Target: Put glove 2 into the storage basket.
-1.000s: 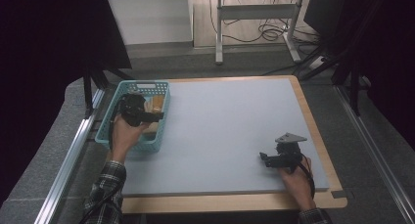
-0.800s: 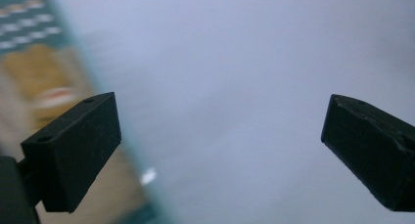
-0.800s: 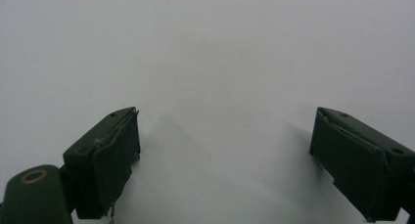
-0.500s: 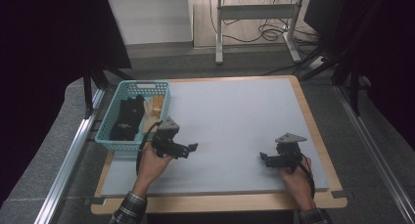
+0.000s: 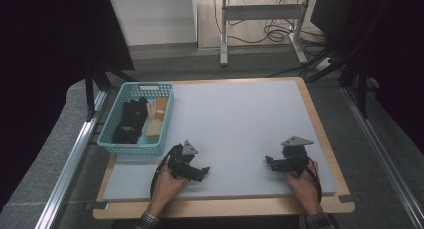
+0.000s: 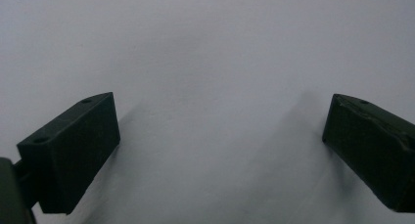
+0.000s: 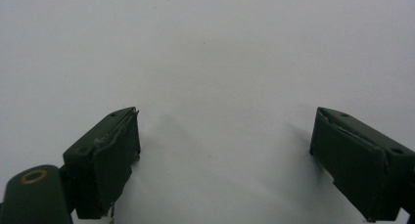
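My left gripper (image 5: 201,172) rests low on the grey mat (image 5: 235,119) near the front edge, just right of the teal basket's near corner. Its jaws have just been opening and stand wide apart with nothing between them, only bare mat in the left gripper view (image 6: 220,150). My right gripper (image 5: 270,163) lies on the mat at the front right, pointing left toward the other one. It is open as well, with bare mat between its jaws in the right gripper view (image 7: 225,155).
A teal basket (image 5: 132,148) stands at the mat's left edge, holding dark fabric pieces (image 5: 131,121) and pale beige pieces (image 5: 156,119). The mat lies on a wooden board (image 5: 320,129). Metal rails (image 5: 75,159) run along both sides.
My left hand has come out of the basket and moved down and right onto the mat's front part. The right hand has kept still.
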The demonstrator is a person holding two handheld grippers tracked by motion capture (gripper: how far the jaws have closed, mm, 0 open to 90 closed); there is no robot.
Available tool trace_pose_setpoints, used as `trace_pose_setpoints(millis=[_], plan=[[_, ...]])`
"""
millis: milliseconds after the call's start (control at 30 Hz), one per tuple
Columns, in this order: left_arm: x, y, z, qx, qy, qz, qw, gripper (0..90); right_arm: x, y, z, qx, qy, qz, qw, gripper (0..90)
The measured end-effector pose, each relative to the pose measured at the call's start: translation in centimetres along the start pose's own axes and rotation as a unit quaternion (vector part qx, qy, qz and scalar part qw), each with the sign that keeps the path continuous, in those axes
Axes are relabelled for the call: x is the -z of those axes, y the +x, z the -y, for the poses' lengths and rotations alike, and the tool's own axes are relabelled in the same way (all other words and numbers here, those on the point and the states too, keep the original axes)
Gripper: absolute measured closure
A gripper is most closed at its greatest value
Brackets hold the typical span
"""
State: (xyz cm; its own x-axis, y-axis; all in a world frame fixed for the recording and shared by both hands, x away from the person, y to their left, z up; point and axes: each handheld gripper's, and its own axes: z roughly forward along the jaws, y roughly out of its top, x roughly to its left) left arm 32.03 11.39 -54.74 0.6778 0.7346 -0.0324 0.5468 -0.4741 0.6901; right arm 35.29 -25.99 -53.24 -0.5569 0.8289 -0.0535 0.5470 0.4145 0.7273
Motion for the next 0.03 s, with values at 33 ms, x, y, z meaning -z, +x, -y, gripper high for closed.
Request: trace_pose_setpoints(millis=[33], plan=[[-0.01, 0.07, -0.01, -0.001, 0.000, 0.001, 1.0000, 0.7, 0.00, 0.01, -0.01, 0.000, 0.001, 0.000, 1.0000, 10.8]])
